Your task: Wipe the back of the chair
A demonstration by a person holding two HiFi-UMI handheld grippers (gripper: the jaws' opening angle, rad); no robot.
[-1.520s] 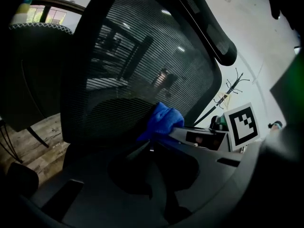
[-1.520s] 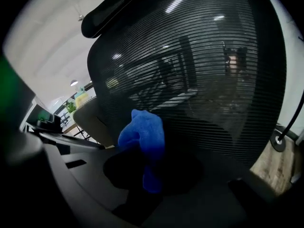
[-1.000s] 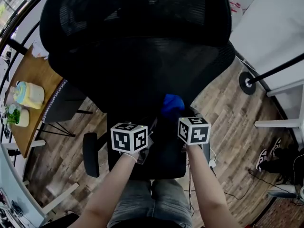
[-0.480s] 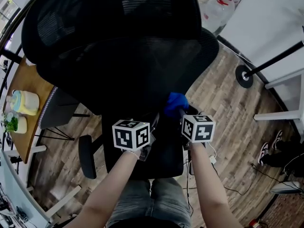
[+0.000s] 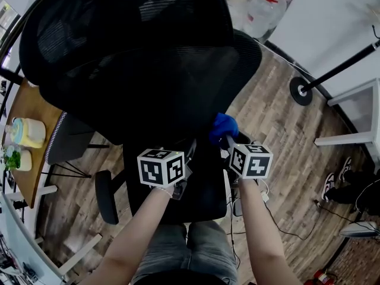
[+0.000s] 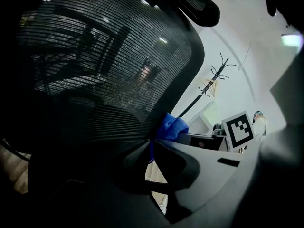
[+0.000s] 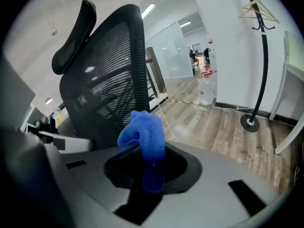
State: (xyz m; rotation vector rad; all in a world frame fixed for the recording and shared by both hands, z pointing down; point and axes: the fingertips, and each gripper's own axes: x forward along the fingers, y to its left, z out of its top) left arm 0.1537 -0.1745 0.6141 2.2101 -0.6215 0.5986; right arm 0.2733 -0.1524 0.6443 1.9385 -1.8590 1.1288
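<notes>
A black mesh office chair stands in front of me, its back (image 5: 148, 70) filling the upper head view. My right gripper (image 5: 224, 136) is shut on a blue cloth (image 5: 223, 126) and presses it against the lower right edge of the chair back. In the right gripper view the cloth (image 7: 142, 132) bulges up out of the jaws beside the mesh (image 7: 109, 80). My left gripper (image 5: 189, 150) sits close against the chair's lower back. Its jaws are lost in shadow in the left gripper view, where the cloth (image 6: 172, 126) shows past the mesh (image 6: 95, 80).
A coat stand's round base (image 5: 301, 91) and pole stand on the wood floor to the right. Near it is a white desk leg (image 5: 344, 138). At the left a wooden table (image 5: 24, 111) carries small items. A chair armrest (image 5: 103, 196) juts out at lower left. Cables trail by my legs.
My right gripper has carried the blue cloth a little to the right and outward along the chair back's edge. The left gripper has stayed in about the same place.
</notes>
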